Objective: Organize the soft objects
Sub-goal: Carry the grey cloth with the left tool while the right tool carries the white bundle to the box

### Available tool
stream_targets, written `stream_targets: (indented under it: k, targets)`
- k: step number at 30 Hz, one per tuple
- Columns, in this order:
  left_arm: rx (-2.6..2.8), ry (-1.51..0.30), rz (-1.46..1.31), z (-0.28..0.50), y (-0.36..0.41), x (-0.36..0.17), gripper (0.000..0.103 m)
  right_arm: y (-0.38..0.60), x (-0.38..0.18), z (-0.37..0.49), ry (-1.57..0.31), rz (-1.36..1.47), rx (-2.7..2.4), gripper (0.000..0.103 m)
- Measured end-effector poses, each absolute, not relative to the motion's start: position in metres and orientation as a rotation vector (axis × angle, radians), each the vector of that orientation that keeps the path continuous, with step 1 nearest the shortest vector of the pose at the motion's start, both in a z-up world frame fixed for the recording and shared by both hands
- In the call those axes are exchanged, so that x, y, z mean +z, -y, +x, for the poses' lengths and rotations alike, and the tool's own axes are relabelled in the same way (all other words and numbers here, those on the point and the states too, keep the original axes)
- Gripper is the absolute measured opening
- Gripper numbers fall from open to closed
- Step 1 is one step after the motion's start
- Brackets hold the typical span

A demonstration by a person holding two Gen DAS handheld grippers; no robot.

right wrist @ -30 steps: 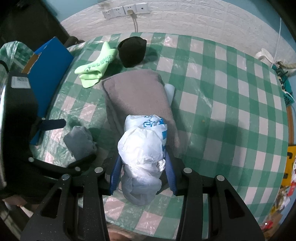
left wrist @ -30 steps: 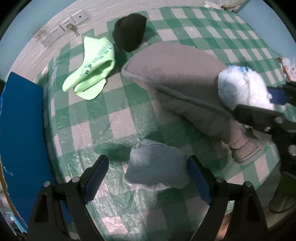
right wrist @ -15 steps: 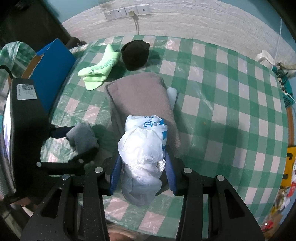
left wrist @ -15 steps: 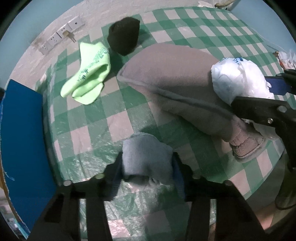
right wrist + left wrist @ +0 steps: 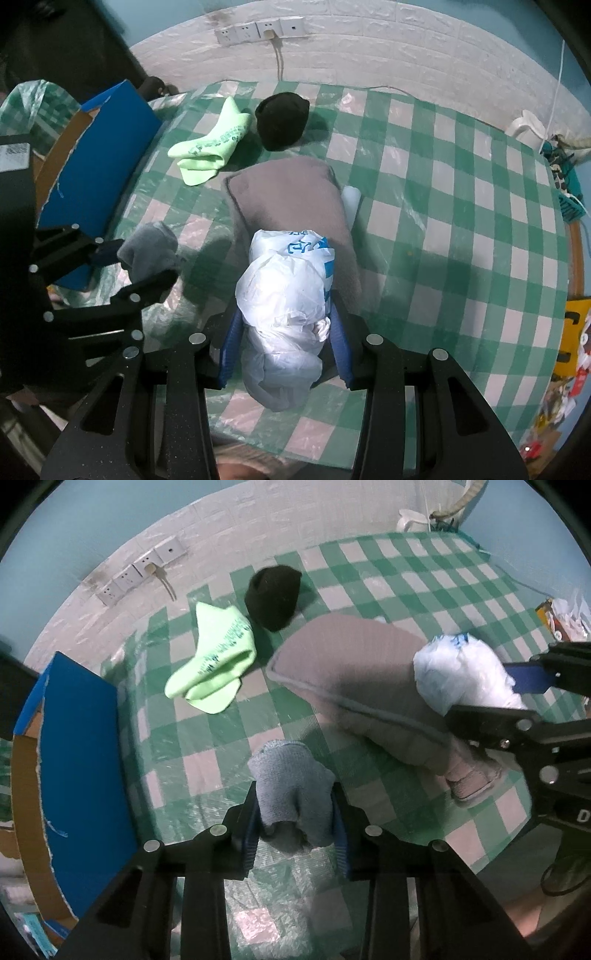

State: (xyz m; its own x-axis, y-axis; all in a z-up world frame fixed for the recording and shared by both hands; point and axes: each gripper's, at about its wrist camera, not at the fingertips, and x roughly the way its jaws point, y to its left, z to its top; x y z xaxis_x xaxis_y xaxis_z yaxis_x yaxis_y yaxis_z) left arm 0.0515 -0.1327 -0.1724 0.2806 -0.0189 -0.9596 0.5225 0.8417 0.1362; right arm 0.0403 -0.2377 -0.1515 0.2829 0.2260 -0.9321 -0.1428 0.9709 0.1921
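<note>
My left gripper (image 5: 295, 823) is shut on a grey-blue cloth (image 5: 291, 786) and holds it above the checked tablecloth (image 5: 221, 734); it also shows in the right wrist view (image 5: 147, 254). My right gripper (image 5: 282, 339) is shut on a white plastic bag bundle (image 5: 288, 295), also seen in the left wrist view (image 5: 461, 672), above a grey cushion (image 5: 288, 195). A lime green sock (image 5: 214, 657) and a black beanie (image 5: 273, 594) lie at the far side of the table.
A blue cardboard box (image 5: 77, 753) stands off the table's left edge. Wall sockets (image 5: 258, 29) with a cable sit on the white brick wall behind. Clutter lies past the right edge (image 5: 569, 332). A small white object (image 5: 351, 199) lies beside the cushion.
My left gripper closed on the grey-blue cloth and lifted it off the table. The right gripper kept holding the white bag and rose slightly.
</note>
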Motion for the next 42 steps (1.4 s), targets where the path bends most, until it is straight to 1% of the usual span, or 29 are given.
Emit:
stream_targets:
  k: [20, 42]
  targets:
    - [-0.32, -1.155, 0.39, 0.061, 0.104, -0.13, 0.034, 0.215, -0.123, 0.041, -1.209, 0.046, 0.291, 0.042]
    - [-0.23, -1.079, 0.306, 0.068, 0.046, -0.088, 0.034, 0.17, -0.084, 0.054, -1.146, 0.01, 0.357, 0.042]
